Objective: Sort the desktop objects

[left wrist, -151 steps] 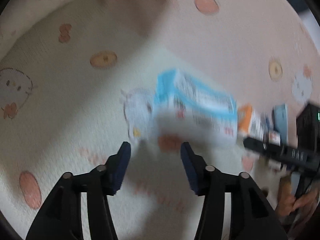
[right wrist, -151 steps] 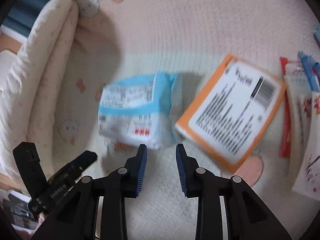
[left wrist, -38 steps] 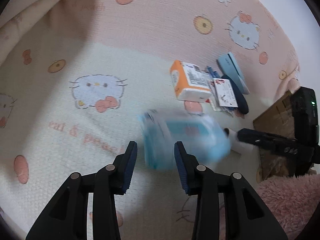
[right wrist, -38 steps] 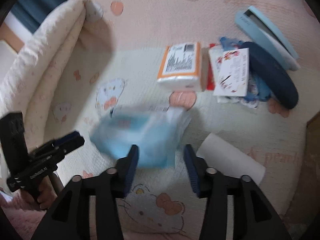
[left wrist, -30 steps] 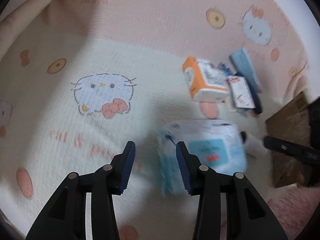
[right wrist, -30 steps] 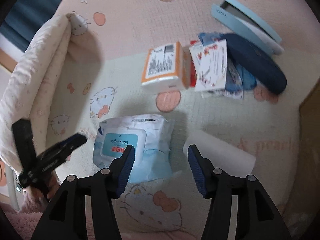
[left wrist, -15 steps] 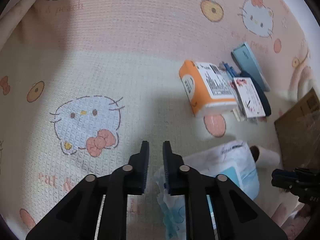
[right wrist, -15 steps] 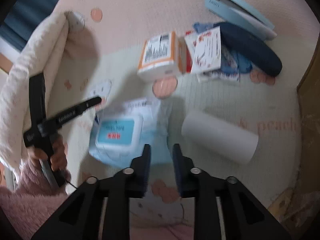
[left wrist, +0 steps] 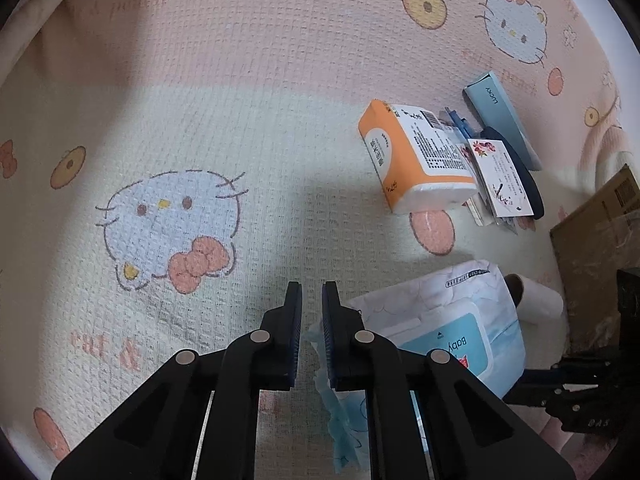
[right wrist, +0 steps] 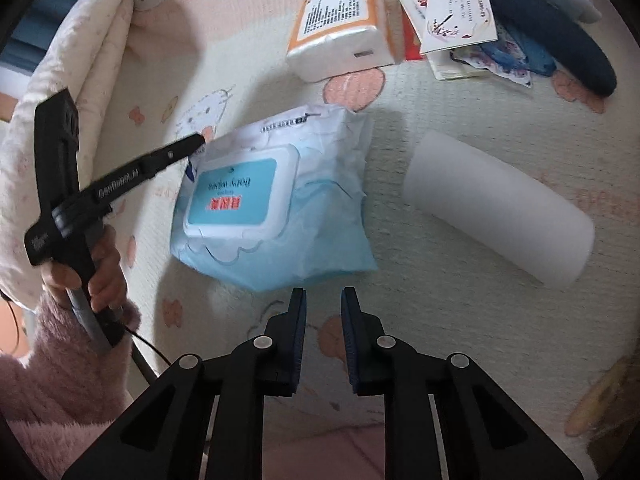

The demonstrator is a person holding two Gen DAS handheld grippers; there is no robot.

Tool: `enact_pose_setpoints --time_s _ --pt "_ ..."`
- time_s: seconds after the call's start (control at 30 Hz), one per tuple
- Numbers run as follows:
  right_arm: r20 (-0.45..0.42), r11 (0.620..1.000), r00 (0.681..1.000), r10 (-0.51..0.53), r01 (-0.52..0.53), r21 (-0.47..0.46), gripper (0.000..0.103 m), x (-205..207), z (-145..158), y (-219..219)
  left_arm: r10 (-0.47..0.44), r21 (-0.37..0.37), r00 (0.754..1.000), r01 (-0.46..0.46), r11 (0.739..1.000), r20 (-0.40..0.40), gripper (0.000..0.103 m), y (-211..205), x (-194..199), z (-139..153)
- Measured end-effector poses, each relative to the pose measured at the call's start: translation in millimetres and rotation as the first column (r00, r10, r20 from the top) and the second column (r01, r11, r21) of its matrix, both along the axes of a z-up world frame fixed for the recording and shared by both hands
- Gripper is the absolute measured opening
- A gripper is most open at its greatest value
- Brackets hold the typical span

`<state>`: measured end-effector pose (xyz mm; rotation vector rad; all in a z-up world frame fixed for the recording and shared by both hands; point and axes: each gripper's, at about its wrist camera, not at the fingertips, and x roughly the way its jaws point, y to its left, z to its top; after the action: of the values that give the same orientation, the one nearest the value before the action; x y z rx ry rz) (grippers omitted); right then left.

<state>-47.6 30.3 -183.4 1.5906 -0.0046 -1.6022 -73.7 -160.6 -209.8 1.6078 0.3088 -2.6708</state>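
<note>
Lying flat on a cartoon-cat blanket [left wrist: 248,128], a blue baby-wipes pack [right wrist: 276,196] anchors the scene: an orange tissue pack [right wrist: 340,24] beyond it, a white paper roll [right wrist: 496,208] just beside it. The left claw [left wrist: 311,300] has just closed, nearly together and empty at the pack's corner; the right claw [right wrist: 323,300], likewise narrowed and empty, hangs near its closer edge.

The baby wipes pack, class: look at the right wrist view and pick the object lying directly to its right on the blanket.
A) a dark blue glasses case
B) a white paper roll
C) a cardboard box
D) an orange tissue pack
B: the white paper roll lies on its side just right of the baby wipes pack; the orange tissue pack and dark blue glasses case sit farther up.
</note>
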Motion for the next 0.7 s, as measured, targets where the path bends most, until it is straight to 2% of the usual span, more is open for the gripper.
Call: enact_pose_setpoints --time_s 0.2,0.33,0.5,0.57,0.63,0.7 --pt "-0.056 0.999 0.998 -0.039 0.039 -0.009 0.015 -21 3 -23 0.038 -0.017 0.999 -0.037 0.999 0.027 0.009 -1 15 -2" --pt "-0.089 0.988 0.985 -0.148 0.144 -0.046 0.015 -52 8 -32 0.070 0.027 0.996 -0.071 0.997 0.051 0.009 0 32 -10" --pt "0.044 0.964 0.967 -0.251 0.253 -0.077 0.015 -87 -5 -31 0.087 0.098 0.994 -0.093 0.991 0.058 0.008 16 46 -17" --pt "0.046 0.951 0.955 -0.293 0.296 -0.089 0.016 -88 -4 -20 0.060 0.119 0.996 -0.068 0.991 0.070 0.008 25 49 -18" --pt "0.062 0.943 0.948 -0.313 0.318 -0.098 0.021 -88 -1 -9 0.027 0.144 0.996 -0.039 0.989 0.088 0.008 34 51 -20" --pt "0.091 0.933 0.937 -0.336 0.345 -0.100 0.031 -85 1 2 -0.015 0.155 0.993 -0.003 0.988 0.119 0.008 46 53 -23"
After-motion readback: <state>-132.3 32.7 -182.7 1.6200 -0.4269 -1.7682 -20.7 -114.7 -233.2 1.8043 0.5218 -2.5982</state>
